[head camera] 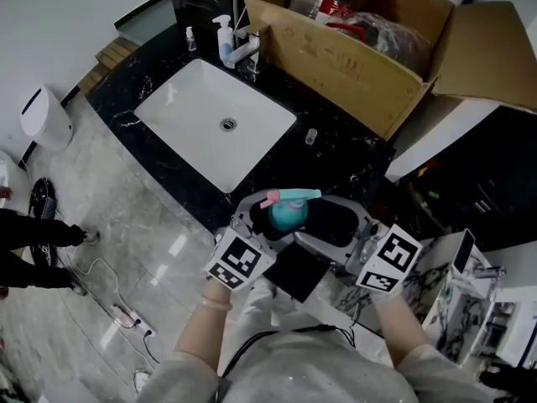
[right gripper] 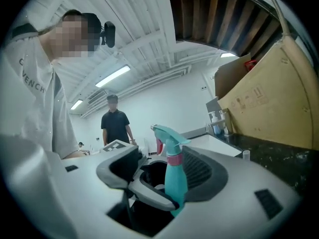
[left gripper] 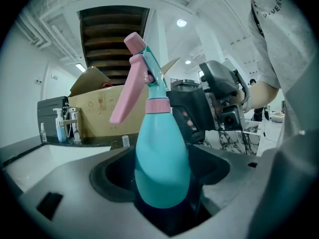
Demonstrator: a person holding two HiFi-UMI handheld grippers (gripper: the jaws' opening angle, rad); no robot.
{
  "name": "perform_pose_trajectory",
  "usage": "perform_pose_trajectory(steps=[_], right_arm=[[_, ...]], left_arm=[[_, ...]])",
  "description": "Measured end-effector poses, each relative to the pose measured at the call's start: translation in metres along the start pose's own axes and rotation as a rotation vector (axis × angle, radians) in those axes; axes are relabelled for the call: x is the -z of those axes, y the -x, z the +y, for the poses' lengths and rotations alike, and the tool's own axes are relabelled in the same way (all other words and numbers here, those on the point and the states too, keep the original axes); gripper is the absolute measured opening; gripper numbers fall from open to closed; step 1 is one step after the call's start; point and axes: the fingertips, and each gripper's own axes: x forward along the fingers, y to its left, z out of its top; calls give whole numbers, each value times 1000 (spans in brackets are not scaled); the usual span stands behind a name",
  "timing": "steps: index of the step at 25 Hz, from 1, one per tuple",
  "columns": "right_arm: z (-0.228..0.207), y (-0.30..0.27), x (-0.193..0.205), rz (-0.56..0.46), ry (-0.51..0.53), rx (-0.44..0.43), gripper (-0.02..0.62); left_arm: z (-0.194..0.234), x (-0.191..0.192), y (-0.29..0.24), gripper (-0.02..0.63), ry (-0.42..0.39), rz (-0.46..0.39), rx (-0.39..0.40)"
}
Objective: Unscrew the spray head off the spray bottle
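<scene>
- One black stone counter runs diagonally across the upper half of the head view.
- One open cardboard box stands on the counter at the upper right, with plastic-wrapped goods inside.
- One white rectangular sink is set into the counter at the upper left of centre.
- There are two grippers, side by side at the lower centre of the head view, each with a marker cube.
- The left gripper has its jaws closed on the lower body of the bottle and carries it.
- The right gripper has its jaws standing well apart. The bottle rises between them and no pad visibly presses on it.
- One teal spray bottle sits just below the counter's near edge in the head view, between the two grippers. It is upright, with its long axis vertical in both gripper views.
- One spray head is still on the neck above a pink collar. Its pink nozzle points to the upper left in the left gripper view, and a single pink trigger hangs below it.
- One chrome faucet stands behind the sink.
- One pump bottle stands just beside the faucet.
- One small clear cup stands on the counter right of the sink.
</scene>
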Motion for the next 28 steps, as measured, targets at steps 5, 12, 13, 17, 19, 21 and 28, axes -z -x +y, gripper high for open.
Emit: perform_pose_trajectory(steps=[5, 12, 13, 17, 19, 21, 28], right_arm=[[0, -9, -1, -11, 5, 67, 342], [8, 6, -13, -79, -11, 87, 327], [8, 4, -14, -83, -28, 80, 327], [10, -7, -14, -78, -41, 59, 361], [13, -15, -13, -56, 0, 40, 385], [17, -21, -10, -27, 65, 38, 388], [11, -14, -3, 9, 154, 77, 298]], left_arm=[[-5, 4, 2, 341, 14, 16, -11], [1, 2, 3, 339, 19, 18, -19], [1, 1, 3, 339, 20, 17, -22], [-1, 3, 2, 339, 28, 15, -29], [-1, 2, 2, 339, 26, 17, -33], [-2, 3, 3, 339, 26, 19, -34], [1, 5, 5, 336, 42, 29, -44]])
